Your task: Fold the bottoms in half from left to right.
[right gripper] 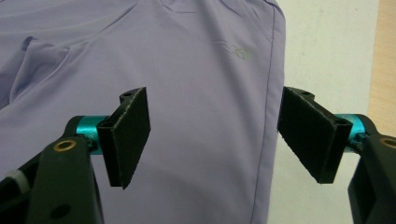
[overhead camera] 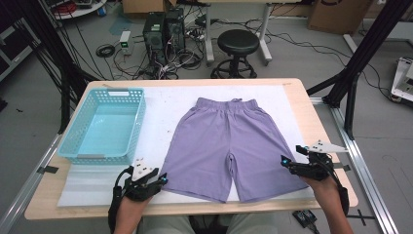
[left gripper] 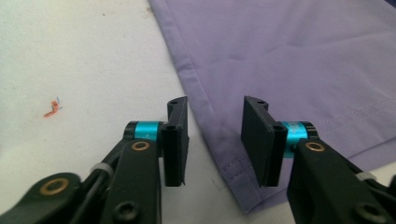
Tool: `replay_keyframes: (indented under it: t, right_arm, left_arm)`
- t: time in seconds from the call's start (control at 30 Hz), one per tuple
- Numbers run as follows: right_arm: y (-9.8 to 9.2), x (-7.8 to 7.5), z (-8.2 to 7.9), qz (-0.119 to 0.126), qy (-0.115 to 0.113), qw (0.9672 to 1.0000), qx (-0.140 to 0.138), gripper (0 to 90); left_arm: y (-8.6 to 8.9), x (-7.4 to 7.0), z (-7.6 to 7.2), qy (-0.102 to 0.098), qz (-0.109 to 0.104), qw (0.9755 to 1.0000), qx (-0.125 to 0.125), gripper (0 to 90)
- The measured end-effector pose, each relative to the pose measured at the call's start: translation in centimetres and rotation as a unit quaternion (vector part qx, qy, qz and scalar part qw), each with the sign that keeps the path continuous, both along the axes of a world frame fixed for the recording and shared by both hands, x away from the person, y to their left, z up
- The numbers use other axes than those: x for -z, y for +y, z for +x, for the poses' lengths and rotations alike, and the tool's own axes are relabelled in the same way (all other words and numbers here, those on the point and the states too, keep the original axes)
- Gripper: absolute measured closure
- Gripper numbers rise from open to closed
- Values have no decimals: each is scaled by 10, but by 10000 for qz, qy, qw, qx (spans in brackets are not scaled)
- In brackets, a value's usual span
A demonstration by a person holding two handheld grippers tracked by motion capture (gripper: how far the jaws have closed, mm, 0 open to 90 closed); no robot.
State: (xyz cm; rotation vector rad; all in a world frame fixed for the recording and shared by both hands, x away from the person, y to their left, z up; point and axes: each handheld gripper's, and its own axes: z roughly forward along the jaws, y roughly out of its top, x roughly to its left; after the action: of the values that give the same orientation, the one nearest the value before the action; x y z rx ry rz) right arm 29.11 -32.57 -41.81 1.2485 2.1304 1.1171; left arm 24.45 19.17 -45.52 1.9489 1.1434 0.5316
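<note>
Lying flat, the shorts (overhead camera: 229, 146) are not picked up yet: both claws, left (overhead camera: 163, 179) and right (overhead camera: 284, 160), sit apart at the near hems, gripping nothing, basket (overhead camera: 104, 124) empty.

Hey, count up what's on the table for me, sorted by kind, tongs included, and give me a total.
Purple shorts: 1
Light blue plastic basket: 1
White mat: 1
Tongs: 2, the left tongs and the right tongs, one at each leg hem
Total: 5
</note>
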Motion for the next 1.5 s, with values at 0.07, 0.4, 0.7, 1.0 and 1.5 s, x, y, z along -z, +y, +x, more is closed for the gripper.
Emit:
replay_keyframes:
  t: [0.07, 0.4, 0.7, 1.0, 1.5]
  right_arm:
    - [1, 0, 0, 7, 7, 10000, -5, 258]
    - [29, -11, 7, 43, -72, 9994, -340, 258]
    - [72, -19, 25, 6, -82, 9967, -813, 285]
    - [140, -28, 69, 21, 61, 9924, -1232, 287]
    - [239, -22, 142, -181, 511, 9878, -1463, 420]
  left_arm:
    - [-1, 1, -2, -47, 49, 10000, -16, 644]
    - [-6, 0, -6, -86, 95, 9998, 137, 881]
    - [12, -10, -3, -119, -367, 9992, 70, 880]
    - [15, -13, -2, -163, -640, 9977, 172, 880]
    - [18, -15, -1, -226, -890, 9954, 289, 880]
